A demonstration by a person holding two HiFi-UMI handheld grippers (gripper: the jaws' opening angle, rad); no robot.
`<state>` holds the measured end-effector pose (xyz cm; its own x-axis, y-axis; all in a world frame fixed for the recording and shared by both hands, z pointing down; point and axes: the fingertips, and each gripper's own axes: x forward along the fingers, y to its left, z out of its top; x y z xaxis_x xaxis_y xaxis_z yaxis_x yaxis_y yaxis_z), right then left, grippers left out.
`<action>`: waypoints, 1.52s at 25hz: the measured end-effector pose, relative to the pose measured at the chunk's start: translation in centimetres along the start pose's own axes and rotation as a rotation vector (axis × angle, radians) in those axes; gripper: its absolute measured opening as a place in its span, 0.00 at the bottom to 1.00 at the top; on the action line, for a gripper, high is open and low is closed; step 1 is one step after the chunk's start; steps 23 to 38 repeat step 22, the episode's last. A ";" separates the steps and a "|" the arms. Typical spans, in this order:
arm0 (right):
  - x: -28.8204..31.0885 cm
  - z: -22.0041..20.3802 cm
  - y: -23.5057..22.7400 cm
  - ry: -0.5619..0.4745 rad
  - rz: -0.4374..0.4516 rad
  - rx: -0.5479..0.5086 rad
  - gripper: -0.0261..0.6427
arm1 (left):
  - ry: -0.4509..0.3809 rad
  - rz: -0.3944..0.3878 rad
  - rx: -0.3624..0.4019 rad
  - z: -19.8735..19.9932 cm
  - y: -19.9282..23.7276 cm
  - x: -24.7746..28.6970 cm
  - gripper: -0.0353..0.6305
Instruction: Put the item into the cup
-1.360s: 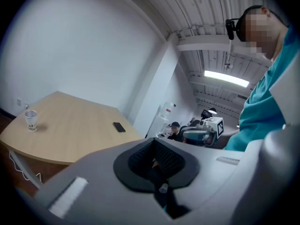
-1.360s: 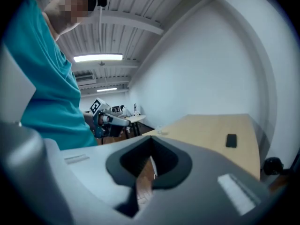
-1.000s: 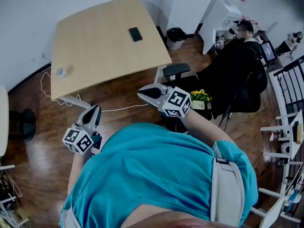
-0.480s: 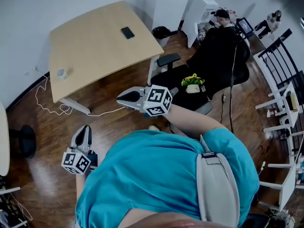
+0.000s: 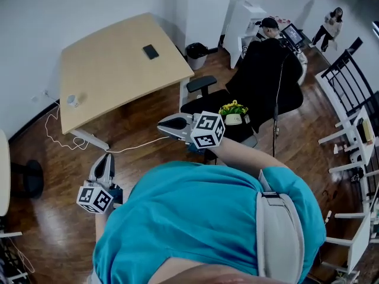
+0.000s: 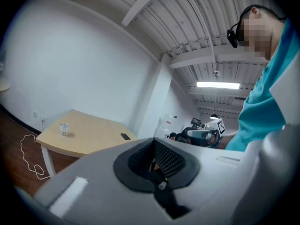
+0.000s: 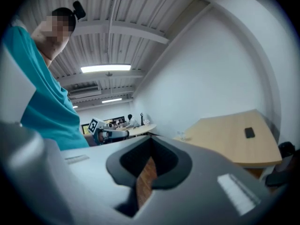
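Standing well back from the counter (image 5: 112, 64), I am holding both grippers level in front of my teal shirt. My left gripper (image 5: 106, 158) is carrying its fingers pressed together, with nothing between them. My right gripper (image 5: 164, 123) is showing its fingers drawn all but together, only a thin slit of wood floor visible through them, and it is gripping nothing. Farther off, across the floor, the pale counter is bearing a small clear cup (image 5: 73, 100) near its left edge. Well apart from it, toward the far side, a small flat dark item (image 5: 150, 52) is lying; I cannot tell whether that is the item meant. I am seeing nothing inside the cup. I am judging the task as not yet begun: reaching the counter, picking up the item and dropping it into the cup are all remaining.
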<state>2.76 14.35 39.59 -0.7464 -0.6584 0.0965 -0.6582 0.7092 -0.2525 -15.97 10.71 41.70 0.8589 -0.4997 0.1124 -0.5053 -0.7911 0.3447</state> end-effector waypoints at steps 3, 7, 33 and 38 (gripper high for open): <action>-3.8 0.8 -1.2 -0.012 -0.007 -0.012 0.04 | 0.005 -0.014 0.025 0.2 -2.9 2.6 0.06; -7.3 0.3 -3.0 -0.031 -0.053 -0.013 0.04 | 0.011 -0.052 0.057 0.1 -5.3 5.4 0.06; -3.7 0.7 -1.8 -0.037 0.015 -0.073 0.04 | -0.012 0.010 0.067 0.3 -3.3 2.5 0.06; -3.7 0.7 -1.8 -0.037 0.015 -0.073 0.04 | -0.012 0.010 0.067 0.3 -3.3 2.5 0.06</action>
